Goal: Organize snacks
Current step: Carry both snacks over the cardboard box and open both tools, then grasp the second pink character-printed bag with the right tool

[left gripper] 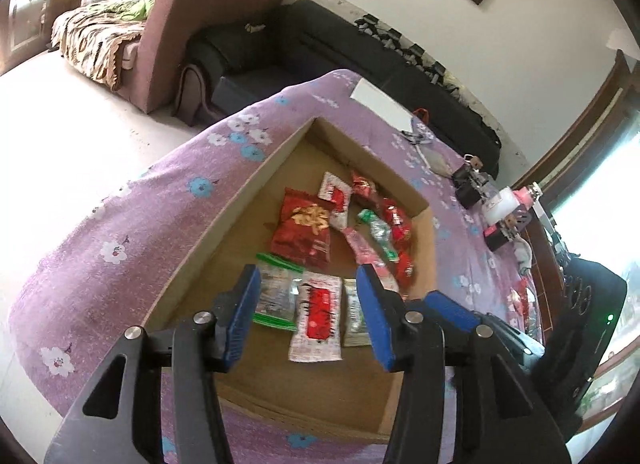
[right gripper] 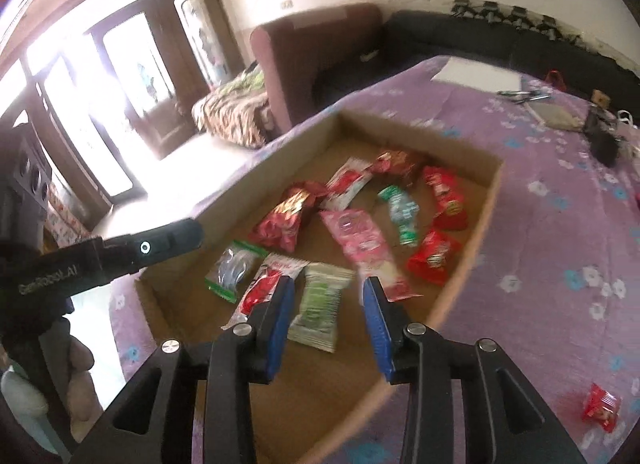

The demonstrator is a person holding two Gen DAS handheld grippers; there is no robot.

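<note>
A: Start at the fingers. How does the left gripper (left gripper: 308, 312) stand?

B: Its blue pads are parted with nothing pinched. In the gap, low in the frame, a white packet with a red panel (left gripper: 317, 318) lies flat on the floor of the cardboard box (left gripper: 256, 187).

A: And the right gripper (right gripper: 328, 322)?

B: Parted too, holding nothing. A pale green and white packet (right gripper: 320, 306) lies between its pads on the box floor (right gripper: 486, 203); I cannot tell whether a pad touches it.

A: Where are the other snacks?

B: Inside the box, toward mid-frame: a clear packet with green edges (right gripper: 234, 270), a large red bag (left gripper: 304, 234), a pink packet (right gripper: 358, 242) and several small red ones. One small red packet (right gripper: 602, 410) lies outside on the purple flowered cloth (right gripper: 560, 223), at the lower right of the right wrist view.
</note>
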